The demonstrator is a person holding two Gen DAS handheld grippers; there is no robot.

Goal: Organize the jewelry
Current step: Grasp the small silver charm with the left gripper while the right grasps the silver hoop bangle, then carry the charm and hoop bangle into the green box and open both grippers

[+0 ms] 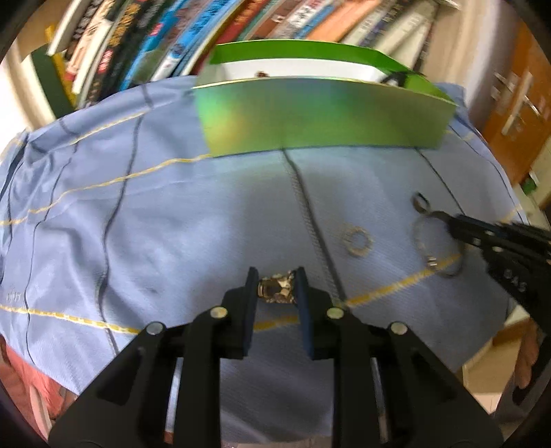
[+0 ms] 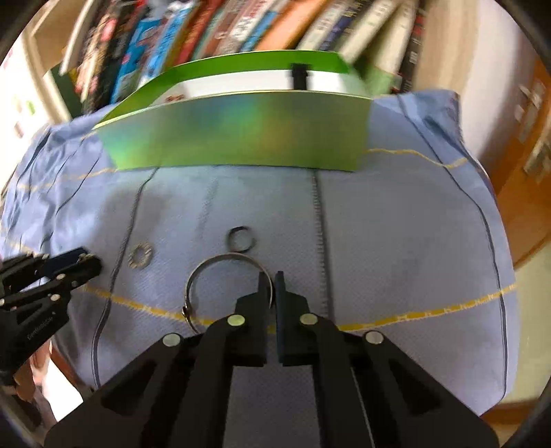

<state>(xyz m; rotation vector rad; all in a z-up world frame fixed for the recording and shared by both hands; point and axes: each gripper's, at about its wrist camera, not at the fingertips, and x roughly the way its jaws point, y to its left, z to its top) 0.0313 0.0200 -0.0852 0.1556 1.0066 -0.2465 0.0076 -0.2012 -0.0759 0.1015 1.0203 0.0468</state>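
Observation:
My left gripper (image 1: 276, 281) is shut on a chunky gold and black jewelry piece (image 1: 277, 288), just above the blue cloth (image 1: 193, 220). My right gripper (image 2: 272, 281) is shut on the rim of a large silver bangle (image 2: 206, 272), which also shows in the left wrist view (image 1: 422, 241). A small dark ring (image 2: 242, 238) lies just beyond the bangle. A sparkly silver ring (image 2: 140, 256) lies on the cloth to the left, between the grippers. An open green box (image 2: 241, 131) stands at the back of the cloth, white inside.
A row of books (image 2: 241, 27) stands behind the box. A wooden door (image 1: 516, 103) with a metal handle is at the right. The cloth drops off at its front and side edges.

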